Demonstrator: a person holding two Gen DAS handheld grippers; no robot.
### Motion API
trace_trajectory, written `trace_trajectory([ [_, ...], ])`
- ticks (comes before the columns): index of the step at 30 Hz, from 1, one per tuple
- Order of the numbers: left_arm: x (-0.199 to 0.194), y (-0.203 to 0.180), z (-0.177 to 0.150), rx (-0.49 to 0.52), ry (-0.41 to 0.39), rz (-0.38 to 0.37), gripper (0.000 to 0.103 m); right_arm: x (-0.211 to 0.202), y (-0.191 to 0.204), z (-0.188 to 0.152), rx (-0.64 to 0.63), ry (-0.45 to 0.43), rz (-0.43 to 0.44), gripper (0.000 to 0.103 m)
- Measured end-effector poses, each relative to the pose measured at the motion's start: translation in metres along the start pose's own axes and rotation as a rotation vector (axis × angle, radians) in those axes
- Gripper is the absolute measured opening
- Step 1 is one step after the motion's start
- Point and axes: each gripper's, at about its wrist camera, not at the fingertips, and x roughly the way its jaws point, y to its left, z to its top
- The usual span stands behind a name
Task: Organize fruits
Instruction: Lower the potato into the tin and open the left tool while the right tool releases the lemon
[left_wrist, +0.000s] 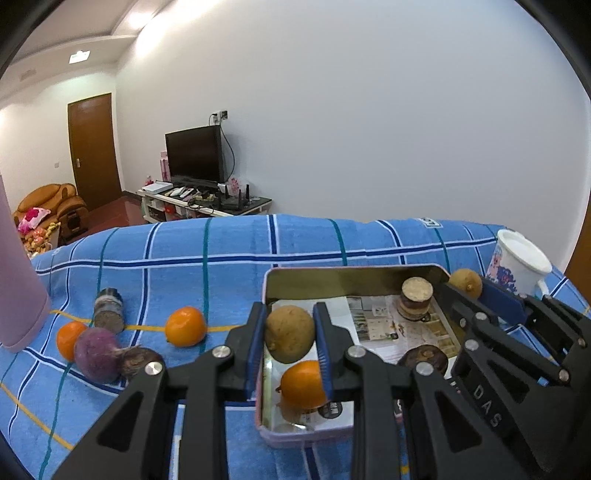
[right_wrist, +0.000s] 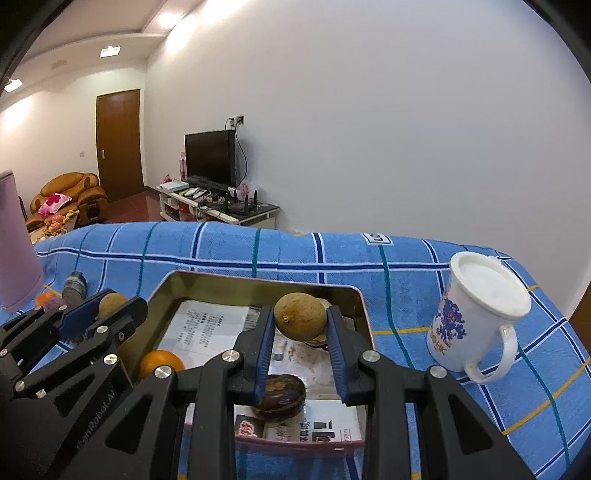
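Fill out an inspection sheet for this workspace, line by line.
Surface: blue plaid cloth covers the table.
Job's things: open tin lined with printed paper, holding an orange, a dark round fruit and a short jar. On the cloth to its left: two oranges, a purple fruit, another dark fruit and a second jar on its side.
Clutter: white mug; pink container.
Grippers: left gripper shut on a brown fruit; right gripper shut on another brown fruit; both above the tin.
Cables: only behind the television.
Surroundings: white wall, brown door, armchair.
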Motion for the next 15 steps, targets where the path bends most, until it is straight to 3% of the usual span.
trace_trajectory([
  [15, 0.024, -0.011, -0.001, 0.005, 0.056, 0.06, 0.027, 0.029, -0.003, -0.008, 0.008, 0.124, 0.036, 0.03],
])
